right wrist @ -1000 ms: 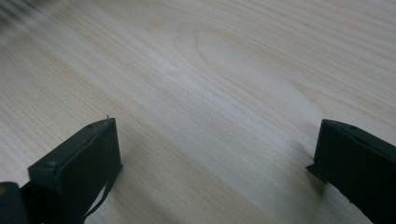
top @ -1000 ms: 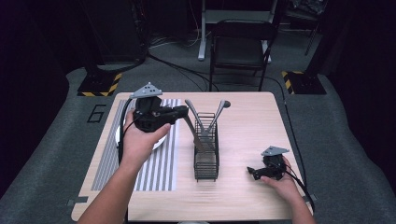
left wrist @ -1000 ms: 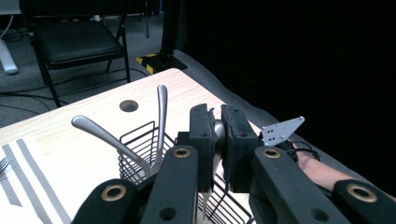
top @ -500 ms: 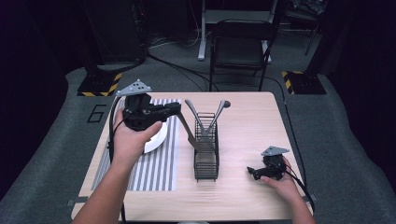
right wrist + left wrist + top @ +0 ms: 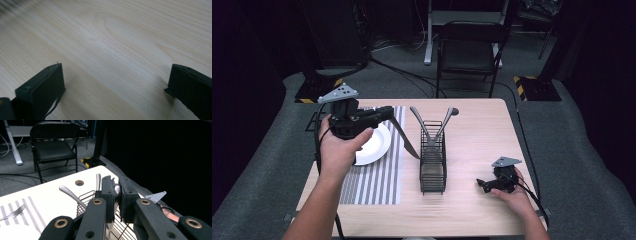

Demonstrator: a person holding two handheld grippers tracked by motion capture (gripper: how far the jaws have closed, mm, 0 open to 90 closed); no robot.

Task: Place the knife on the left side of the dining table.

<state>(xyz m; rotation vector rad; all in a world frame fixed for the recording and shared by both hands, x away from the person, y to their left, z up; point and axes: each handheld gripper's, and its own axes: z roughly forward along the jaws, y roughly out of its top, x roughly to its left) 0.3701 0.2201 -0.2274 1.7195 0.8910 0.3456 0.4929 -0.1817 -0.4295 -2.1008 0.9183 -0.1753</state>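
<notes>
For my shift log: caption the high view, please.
Left hand-held gripper carries a knife above the plate toward the wire caddy.

- Left gripper (image 5: 115, 195) jaws pinch a metal knife (image 5: 116, 190).
- Beyond them: wire rack (image 5: 86, 198) holding two utensil handles (image 5: 72, 195).
- Fork (image 5: 13, 212) lies on the striped mat (image 5: 30, 212).

Dark lab or recording studio, not home. Evidence: black surroundings on all sides; grey carpeted floor (image 5: 562, 150); loose cables (image 5: 412, 75) across floor; hazard-striped yellow-black bases (image 5: 529, 89); black folding chair (image 5: 469, 50); pale wooden table (image 5: 492, 130) set as staged dining spot with striped placemat (image 5: 377, 180), white plate (image 5: 379, 145), wire cutlery rack (image 5: 433, 167)
</notes>
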